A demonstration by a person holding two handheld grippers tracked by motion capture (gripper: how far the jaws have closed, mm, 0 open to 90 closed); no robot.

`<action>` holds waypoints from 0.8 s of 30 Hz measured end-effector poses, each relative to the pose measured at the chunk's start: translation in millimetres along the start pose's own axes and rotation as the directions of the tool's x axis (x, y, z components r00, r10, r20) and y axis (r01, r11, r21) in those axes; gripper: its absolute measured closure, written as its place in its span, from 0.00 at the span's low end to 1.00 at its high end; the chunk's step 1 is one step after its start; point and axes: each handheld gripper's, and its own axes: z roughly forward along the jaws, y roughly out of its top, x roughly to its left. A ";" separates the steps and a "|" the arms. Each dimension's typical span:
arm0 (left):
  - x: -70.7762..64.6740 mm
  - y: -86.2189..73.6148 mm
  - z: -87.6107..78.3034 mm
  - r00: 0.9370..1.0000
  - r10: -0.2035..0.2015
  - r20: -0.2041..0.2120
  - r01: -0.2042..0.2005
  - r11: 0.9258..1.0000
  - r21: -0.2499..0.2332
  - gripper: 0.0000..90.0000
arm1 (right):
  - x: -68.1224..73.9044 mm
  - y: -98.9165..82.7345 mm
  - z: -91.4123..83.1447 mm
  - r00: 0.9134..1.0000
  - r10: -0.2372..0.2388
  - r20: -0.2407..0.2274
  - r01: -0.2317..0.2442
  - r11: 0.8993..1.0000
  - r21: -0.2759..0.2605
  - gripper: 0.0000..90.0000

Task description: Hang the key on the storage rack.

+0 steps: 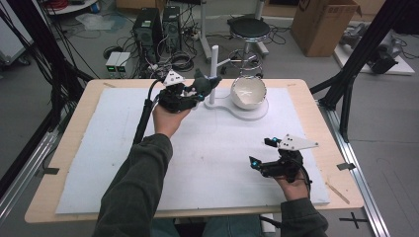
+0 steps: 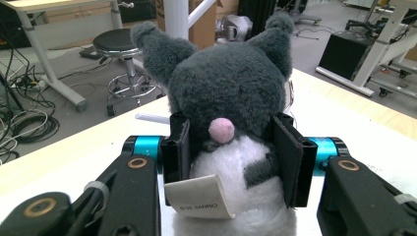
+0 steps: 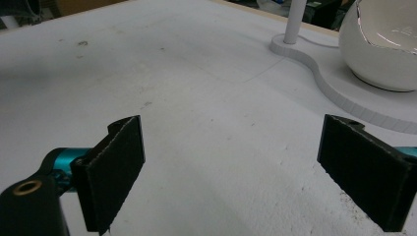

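Squeezing grey plush toy (image 2: 228,123) in left gripper (image 1: 190,96), held beside white post (image 1: 214,74) near bowl (image 1: 248,92); soft body may slip, ears snag post. Right gripper (image 1: 264,153) idle, jaws wide.

the plush toy (image 2: 231,93) is soft grey fuzzy cloth with a white fleecy belly, a pink pompom tail and a curled white paper-like label (image 2: 201,196), squeezed between matt black, foam-like pads (image 2: 179,147) of the left gripper (image 2: 231,152), whose arms look like matt black plastic with glossy blue metal collars. the bowl (image 3: 388,44) is glossy white and smooth, seated on a matt white stand (image 3: 344,93) with a finely ribbed edge. the table's mat (image 3: 196,98) is matt white, faintly grainy and speckled, bordered by pale smooth wood (image 1: 74,128).
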 end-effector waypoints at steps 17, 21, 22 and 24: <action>-4.6 -4.3 6.4 0.999 0.035 0.002 -0.035 0.999 0.039 0.61 | -0.8 0.0 -0.7 1.000 0.012 -0.008 -0.012 1.000 -0.006 0.11; -5.6 -5.2 7.8 0.999 0.036 0.001 -0.036 0.998 0.044 0.61 | -1.0 -0.1 -0.9 1.000 0.013 -0.006 -0.013 1.000 -0.009 0.11; -5.8 -5.5 8.1 0.999 0.043 0.003 -0.043 0.998 0.049 0.61 | -1.1 -0.1 -0.9 1.000 0.013 -0.007 -0.013 1.000 -0.008 0.11; -7.0 -6.6 9.3 0.999 0.048 0.005 -0.048 0.997 0.059 0.61 | -1.1 -0.1 -0.8 1.000 0.014 -0.008 -0.014 1.000 -0.009 0.11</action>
